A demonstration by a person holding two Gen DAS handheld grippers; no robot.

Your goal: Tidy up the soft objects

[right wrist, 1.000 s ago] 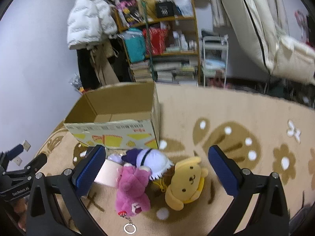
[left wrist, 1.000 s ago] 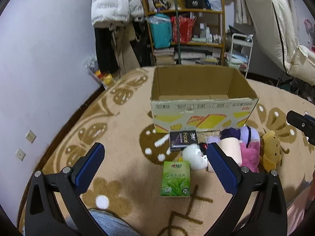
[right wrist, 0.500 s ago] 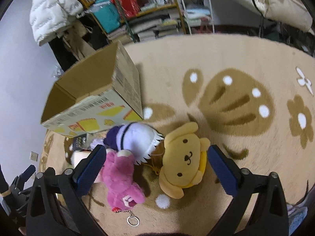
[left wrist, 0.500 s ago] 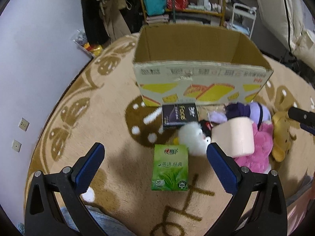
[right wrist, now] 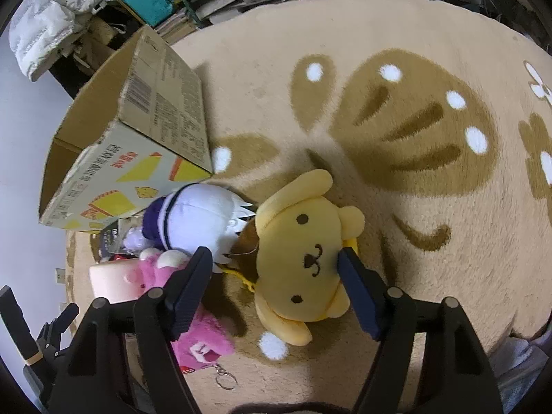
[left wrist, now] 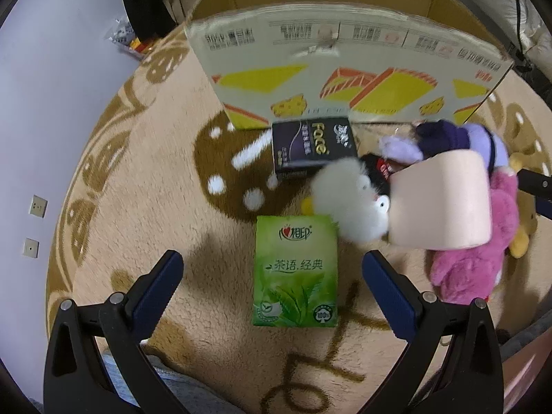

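Both tongs have descended: left tongs [left wrist: 272,276] gape empty over the green tissue pack [left wrist: 295,270], right tongs [right wrist: 274,279] closing around the yellow plush dog [right wrist: 303,255], grasp imminent.

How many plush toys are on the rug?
4: white plush beside the green tissue pack; purple-and-white plush against the cardboard box; pink plush below it; yellow dog plush between the closing right gripper. Others may be hidden.
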